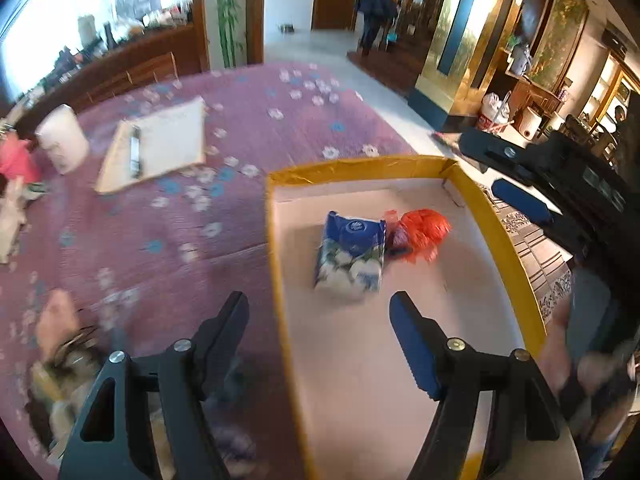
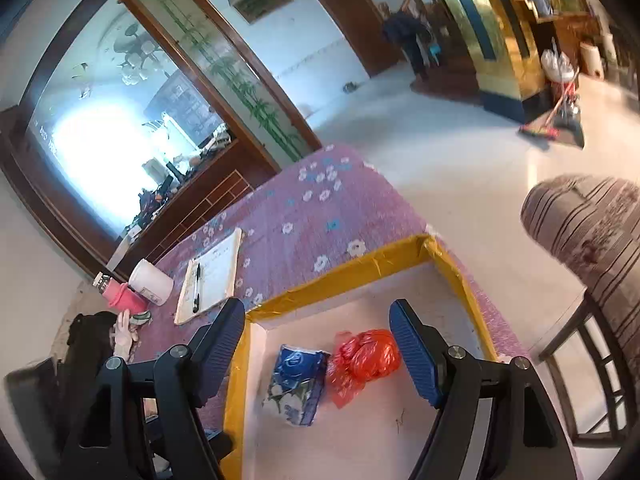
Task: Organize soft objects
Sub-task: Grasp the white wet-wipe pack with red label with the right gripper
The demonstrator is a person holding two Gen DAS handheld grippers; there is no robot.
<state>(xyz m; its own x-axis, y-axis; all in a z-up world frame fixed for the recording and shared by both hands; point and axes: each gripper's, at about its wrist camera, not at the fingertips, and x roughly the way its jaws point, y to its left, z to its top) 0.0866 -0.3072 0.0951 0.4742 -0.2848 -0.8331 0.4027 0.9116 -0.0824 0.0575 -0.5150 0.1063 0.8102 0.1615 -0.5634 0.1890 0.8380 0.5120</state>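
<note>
While both tongs, left point(image 1: 320, 312) and right point(image 2: 318, 318), hang spread and empty, a blue tissue pack point(image 1: 350, 256) and a red bag point(image 1: 420, 234) lie touching side by side inside the yellow-rimmed box point(image 1: 500, 240) on the purple-clothed table point(image 1: 180, 220), beside a notebook point(image 1: 160, 144).
</note>
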